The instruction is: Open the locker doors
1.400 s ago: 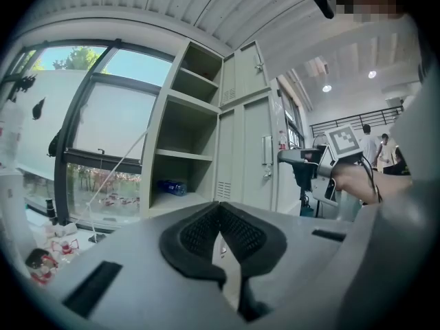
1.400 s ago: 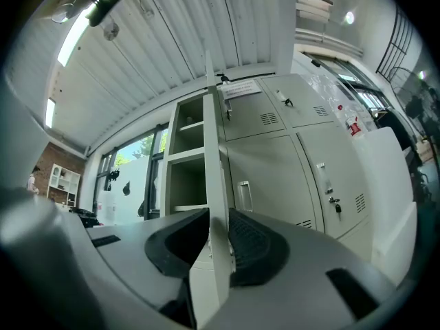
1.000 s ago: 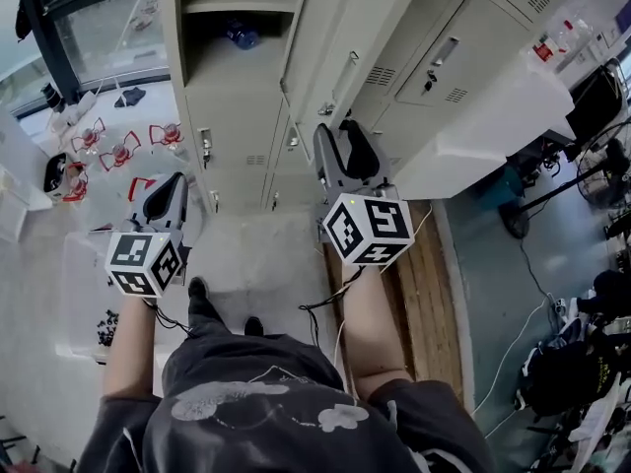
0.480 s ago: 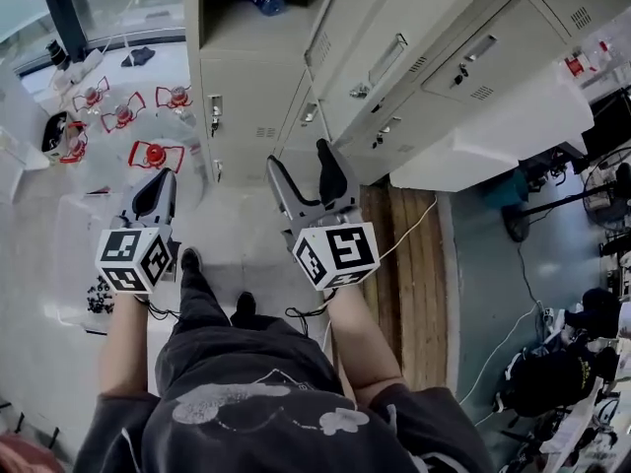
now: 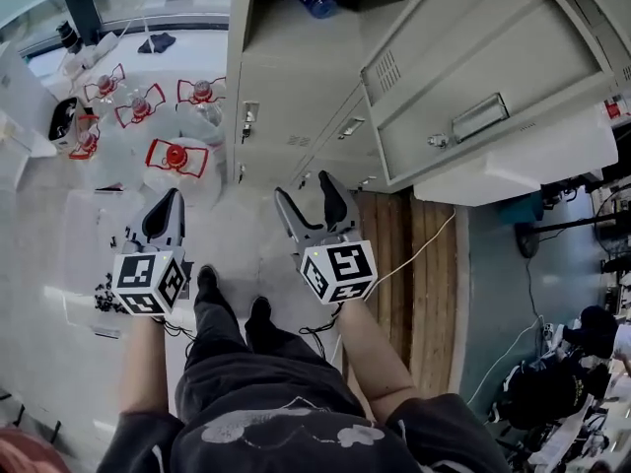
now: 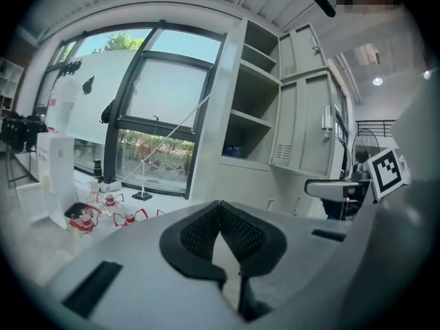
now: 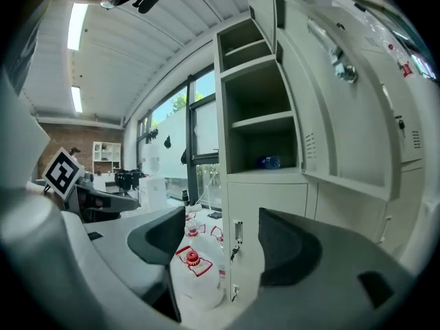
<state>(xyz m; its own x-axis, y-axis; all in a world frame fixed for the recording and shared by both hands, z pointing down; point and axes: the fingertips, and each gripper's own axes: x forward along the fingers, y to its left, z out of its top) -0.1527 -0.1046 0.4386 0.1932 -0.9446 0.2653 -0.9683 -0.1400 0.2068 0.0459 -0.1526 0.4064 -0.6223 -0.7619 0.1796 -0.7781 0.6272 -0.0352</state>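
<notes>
Hovering low before the lockers (image 5: 296, 62), your right gripper (image 5: 304, 185) has fingers that just opened wide, empty; left gripper (image 5: 175, 197) is pinched closed, empty. Open door (image 5: 493, 77) overhangs your right side, water jugs (image 5: 175, 158) crowd the floor left, closed lower doors (image 5: 271, 131) straight ahead.

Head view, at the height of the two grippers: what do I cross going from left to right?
left gripper → right gripper → wooden planks

Open locker door (image 5: 483, 77) overhangs right; water jugs (image 5: 175, 158) crowd left.
</notes>
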